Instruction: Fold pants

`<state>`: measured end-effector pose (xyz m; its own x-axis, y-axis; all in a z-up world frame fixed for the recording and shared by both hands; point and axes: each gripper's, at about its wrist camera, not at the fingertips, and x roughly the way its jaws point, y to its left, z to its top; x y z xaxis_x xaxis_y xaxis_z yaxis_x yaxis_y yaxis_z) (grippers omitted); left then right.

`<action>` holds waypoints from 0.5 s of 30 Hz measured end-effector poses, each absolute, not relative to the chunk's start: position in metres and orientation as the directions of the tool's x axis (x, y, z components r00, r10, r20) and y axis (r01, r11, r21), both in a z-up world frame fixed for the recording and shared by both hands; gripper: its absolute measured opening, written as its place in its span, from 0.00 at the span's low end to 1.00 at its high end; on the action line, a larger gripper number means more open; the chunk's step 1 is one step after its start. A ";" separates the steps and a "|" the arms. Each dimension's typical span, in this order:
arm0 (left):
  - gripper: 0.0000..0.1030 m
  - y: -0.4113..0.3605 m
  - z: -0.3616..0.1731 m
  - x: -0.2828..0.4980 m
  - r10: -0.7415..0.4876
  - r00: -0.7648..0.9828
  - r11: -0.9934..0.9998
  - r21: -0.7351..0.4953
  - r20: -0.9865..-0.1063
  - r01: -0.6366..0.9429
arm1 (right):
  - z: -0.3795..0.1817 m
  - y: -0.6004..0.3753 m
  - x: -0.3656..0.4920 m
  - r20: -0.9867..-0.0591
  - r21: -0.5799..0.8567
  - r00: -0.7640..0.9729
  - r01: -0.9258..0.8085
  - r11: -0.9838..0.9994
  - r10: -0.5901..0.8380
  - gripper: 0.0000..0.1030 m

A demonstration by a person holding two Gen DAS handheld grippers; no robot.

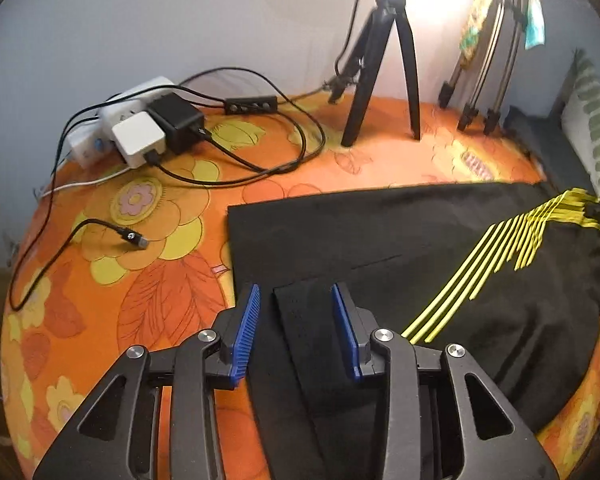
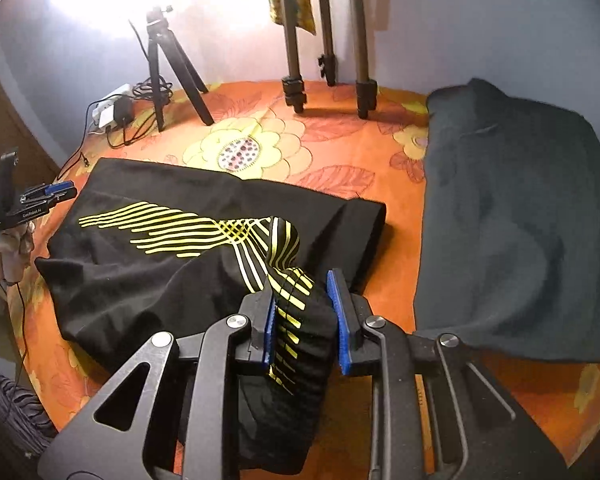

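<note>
Now the right claw (image 2: 306,312) clenches a bunched fold of the black pants (image 2: 148,276), lying at ten o'clock on the orange bedsheet (image 2: 340,152); the left claw (image 1: 296,324) hovers released above them.

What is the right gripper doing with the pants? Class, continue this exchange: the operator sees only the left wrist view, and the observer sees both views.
Observer: The right gripper is shut on a bunched, yellow-striped part of the black pants, which rises in a twisted ridge to it.
Operator: My left gripper is open over the other end. What is behind my camera?
Observer: A gloved hand holds the left gripper by its handle, near the pants' corner at the left of the right wrist view.
</note>
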<state>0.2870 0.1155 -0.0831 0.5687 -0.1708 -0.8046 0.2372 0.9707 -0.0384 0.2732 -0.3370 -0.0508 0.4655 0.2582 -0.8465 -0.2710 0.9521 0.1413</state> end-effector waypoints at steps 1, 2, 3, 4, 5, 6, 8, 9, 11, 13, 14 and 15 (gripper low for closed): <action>0.35 0.114 -0.086 0.290 -0.160 0.567 0.970 -0.023 -0.808 0.241 | -0.052 -0.338 0.274 -0.849 0.141 0.462 -0.269 0.953 0.256 0.23; 0.35 0.112 -0.090 0.293 -0.150 0.564 0.970 -0.011 -0.812 0.243 | -0.054 -0.338 0.274 -0.852 0.141 0.458 -0.268 0.953 0.255 0.23; 0.35 0.111 -0.093 0.295 -0.141 0.562 0.969 0.002 -0.815 0.246 | -0.055 -0.339 0.274 -0.854 0.141 0.454 -0.268 0.953 0.254 0.23; 0.35 0.109 -0.097 0.297 -0.126 0.562 0.967 0.024 -0.817 0.253 | -0.056 -0.339 0.275 -0.855 0.141 0.452 -0.268 0.953 0.253 0.23; 0.35 0.107 -0.099 0.297 -0.119 0.566 0.965 0.039 -0.815 0.259 | -0.056 -0.340 0.275 -0.860 0.144 0.443 -0.266 0.953 0.254 0.23; 0.35 0.105 -0.098 0.297 -0.117 0.582 0.963 0.051 -0.804 0.263 | -0.058 -0.340 0.276 -0.861 0.143 0.442 -0.266 0.953 0.253 0.23; 0.35 0.103 -0.099 0.296 -0.107 0.595 0.960 0.072 -0.797 0.270 | -0.060 -0.340 0.277 -0.863 0.142 0.438 -0.266 0.954 0.250 0.23; 0.35 0.103 -0.099 0.295 -0.106 0.598 0.960 0.076 -0.794 0.270 | -0.061 -0.340 0.277 -0.863 0.143 0.438 -0.264 0.954 0.251 0.23; 0.24 0.102 -0.099 0.294 -0.120 0.598 0.959 0.065 -0.793 0.278 | -0.064 -0.341 0.278 -0.866 0.143 0.434 -0.261 0.955 0.249 0.24; 0.10 0.099 -0.099 0.290 -0.125 0.599 0.953 0.072 -0.791 0.293 | -0.066 -0.342 0.278 -0.867 0.145 0.433 -0.257 0.956 0.248 0.23; 0.08 0.097 -0.099 0.288 -0.119 0.605 0.950 0.087 -0.788 0.300 | -0.066 -0.342 0.278 -0.866 0.146 0.434 -0.255 0.956 0.248 0.23; 0.04 0.095 -0.100 0.286 -0.123 0.606 0.947 0.089 -0.786 0.307 | -0.066 -0.342 0.278 -0.866 0.146 0.434 -0.253 0.956 0.247 0.24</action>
